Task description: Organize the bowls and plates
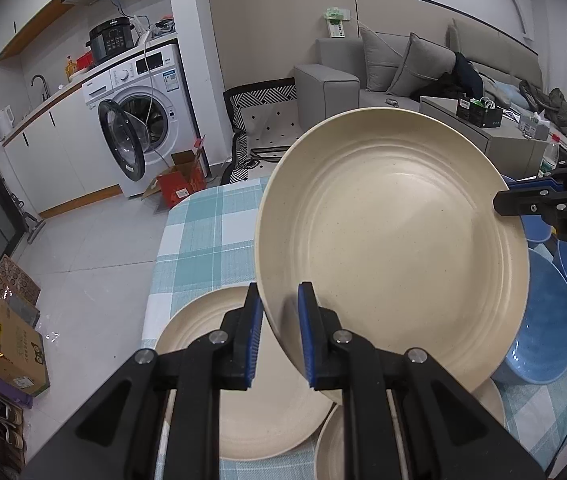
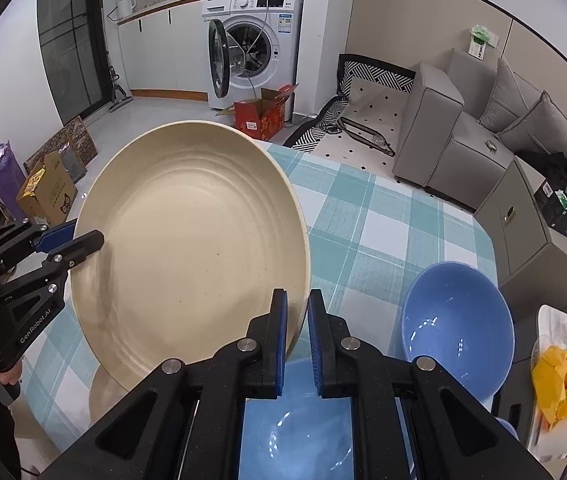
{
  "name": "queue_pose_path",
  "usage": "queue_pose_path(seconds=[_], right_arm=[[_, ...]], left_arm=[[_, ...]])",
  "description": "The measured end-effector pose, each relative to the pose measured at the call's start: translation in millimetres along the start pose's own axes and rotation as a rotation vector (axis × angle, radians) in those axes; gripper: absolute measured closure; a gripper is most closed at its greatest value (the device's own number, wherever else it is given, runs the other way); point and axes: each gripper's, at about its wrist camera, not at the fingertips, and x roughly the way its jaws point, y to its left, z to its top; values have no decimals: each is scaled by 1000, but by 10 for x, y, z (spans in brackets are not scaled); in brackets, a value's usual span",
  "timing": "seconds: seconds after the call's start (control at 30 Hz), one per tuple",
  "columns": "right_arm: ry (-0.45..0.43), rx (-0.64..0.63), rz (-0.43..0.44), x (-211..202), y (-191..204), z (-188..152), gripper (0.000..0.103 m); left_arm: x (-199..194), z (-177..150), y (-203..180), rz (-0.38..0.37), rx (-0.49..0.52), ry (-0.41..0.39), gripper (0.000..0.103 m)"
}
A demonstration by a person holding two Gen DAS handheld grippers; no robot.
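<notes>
A large cream plate [image 1: 395, 240] is held tilted in the air above the table, gripped at opposite rims by both grippers. My left gripper [image 1: 280, 304] is shut on its near rim. My right gripper [image 2: 297, 308] is shut on the other rim of the same plate [image 2: 187, 248]. The right gripper also shows at the right edge of the left wrist view [image 1: 523, 202]; the left gripper shows in the right wrist view [image 2: 71, 240]. Two more cream plates [image 1: 243, 392] lie on the table under the held one. Blue bowls [image 1: 543, 320] [image 2: 455, 320] sit to the right.
The table wears a teal and white checked cloth [image 2: 363, 232]. Beyond its far edge are a washing machine with an open door [image 1: 139, 120], a red carton [image 1: 179, 184] and a grey sofa [image 1: 403, 76]. A yellow bag [image 2: 559, 388] lies at the right.
</notes>
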Motion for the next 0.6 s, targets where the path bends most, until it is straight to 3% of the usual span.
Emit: queue_pose_path(seconds=[0.6], right_arm=[[-27,-58,-4,-388,359,-555,92]], left_arm=[[-516,-424,-22,18,-17,-52,88]])
